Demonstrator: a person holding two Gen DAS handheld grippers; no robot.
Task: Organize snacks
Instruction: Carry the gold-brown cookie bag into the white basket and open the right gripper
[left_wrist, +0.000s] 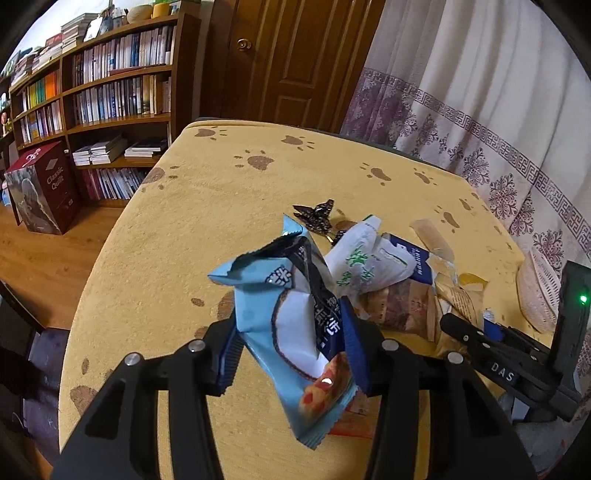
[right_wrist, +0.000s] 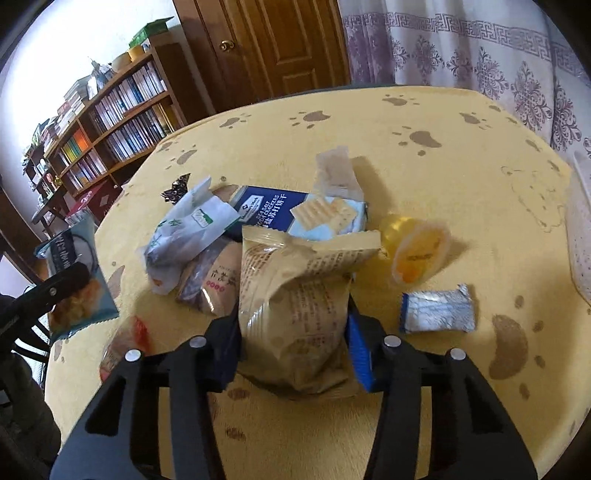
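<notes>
My left gripper (left_wrist: 291, 347) is shut on a light blue snack packet (left_wrist: 295, 325) and holds it above the yellow tablecloth (left_wrist: 166, 258); the packet also shows in the right wrist view (right_wrist: 79, 273). My right gripper (right_wrist: 293, 343) is shut on a tan snack bag (right_wrist: 299, 306), seen from the left wrist as a tan bag (left_wrist: 458, 295). A pile lies behind: a white and green pouch (right_wrist: 184, 229), a brown packet (right_wrist: 218, 280), a navy cracker pack (right_wrist: 273, 210), a yellow jelly cup (right_wrist: 417, 254) and a silver-blue wrapper (right_wrist: 437, 308).
A dark foil wrapper (left_wrist: 316, 216) lies beyond the pile. A white woven basket (left_wrist: 537, 291) stands at the table's right edge. A red-orange packet (right_wrist: 129, 339) lies at the left. Bookshelves (left_wrist: 103, 92), a door and curtains surround the table.
</notes>
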